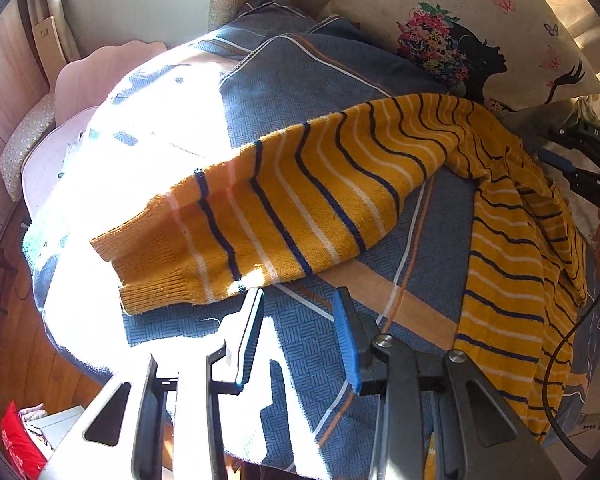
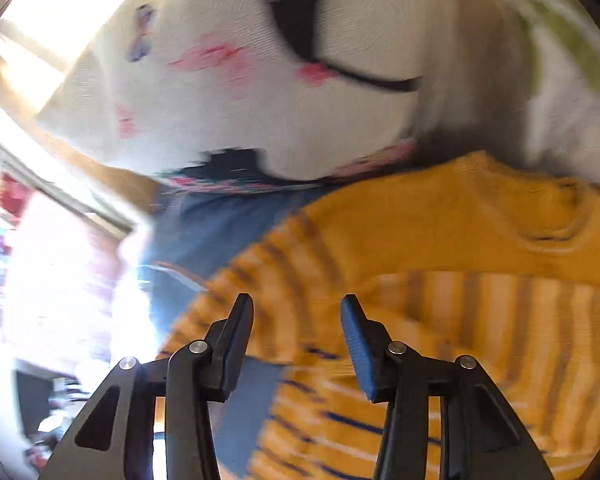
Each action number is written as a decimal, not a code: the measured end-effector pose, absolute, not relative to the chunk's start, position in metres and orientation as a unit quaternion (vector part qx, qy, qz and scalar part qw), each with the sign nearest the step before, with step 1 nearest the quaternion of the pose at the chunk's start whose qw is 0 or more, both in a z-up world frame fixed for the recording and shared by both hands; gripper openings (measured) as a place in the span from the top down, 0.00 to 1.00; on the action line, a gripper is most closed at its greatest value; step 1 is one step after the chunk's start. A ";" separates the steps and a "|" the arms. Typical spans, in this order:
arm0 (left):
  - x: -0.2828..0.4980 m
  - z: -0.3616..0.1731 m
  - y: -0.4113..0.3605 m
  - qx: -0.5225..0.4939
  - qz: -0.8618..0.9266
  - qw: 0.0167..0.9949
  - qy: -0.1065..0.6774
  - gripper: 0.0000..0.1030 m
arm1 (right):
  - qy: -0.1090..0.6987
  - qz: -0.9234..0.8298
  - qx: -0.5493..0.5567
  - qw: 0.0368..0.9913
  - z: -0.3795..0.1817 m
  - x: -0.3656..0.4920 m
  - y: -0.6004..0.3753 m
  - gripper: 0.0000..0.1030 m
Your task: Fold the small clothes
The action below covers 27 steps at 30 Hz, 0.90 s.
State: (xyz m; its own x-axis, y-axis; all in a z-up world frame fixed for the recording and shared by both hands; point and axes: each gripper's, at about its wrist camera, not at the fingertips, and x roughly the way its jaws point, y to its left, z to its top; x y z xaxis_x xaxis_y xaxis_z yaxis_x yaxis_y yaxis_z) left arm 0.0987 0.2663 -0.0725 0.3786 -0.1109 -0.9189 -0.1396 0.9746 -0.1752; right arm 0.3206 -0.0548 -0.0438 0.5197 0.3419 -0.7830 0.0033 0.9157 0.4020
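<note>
A small mustard-yellow sweater with navy and white stripes [image 1: 340,184] lies on a blue patterned bed cover [image 1: 308,92]. One sleeve stretches left, its ribbed cuff [image 1: 156,292] just ahead of my left gripper [image 1: 300,300], which is open and empty above the cover. The sweater's body hangs down at the right [image 1: 512,280]. My right gripper [image 2: 298,308] is open and empty, just above the sweater [image 2: 440,232]; that view is blurred. The right gripper also shows at the right edge of the left wrist view [image 1: 580,160].
A white pillow with a black silhouette print [image 1: 480,32] lies behind the sweater and also shows in the right wrist view [image 2: 260,80]. A pink chair [image 1: 80,92] stands left of the bed. Wood floor [image 1: 28,340] lies below left. A cable [image 1: 560,360] hangs at right.
</note>
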 end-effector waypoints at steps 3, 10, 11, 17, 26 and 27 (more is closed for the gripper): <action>0.100 -0.074 0.265 -0.111 0.009 0.822 0.558 0.64 | 0.507 0.006 0.152 0.848 -0.068 0.317 -0.082 0.79; 0.102 -0.076 0.285 -0.125 0.049 0.820 0.556 0.64 | 0.546 0.069 0.177 0.816 -0.110 0.294 -0.063 0.80; 0.102 -0.077 0.293 -0.132 0.059 0.819 0.556 0.64 | 0.551 0.084 0.140 0.819 -0.110 0.291 -0.045 0.80; 0.099 -0.079 0.334 -0.150 0.119 0.821 0.538 0.63 | 0.532 0.075 0.038 0.843 -0.105 0.278 0.000 0.80; 0.101 -0.102 0.369 -0.160 0.131 0.824 0.527 0.49 | 0.495 0.088 0.050 0.863 -0.077 0.248 0.009 0.76; 0.102 -0.103 0.370 -0.158 0.131 0.827 0.523 0.45 | 0.494 0.087 0.053 0.863 -0.077 0.247 0.009 0.73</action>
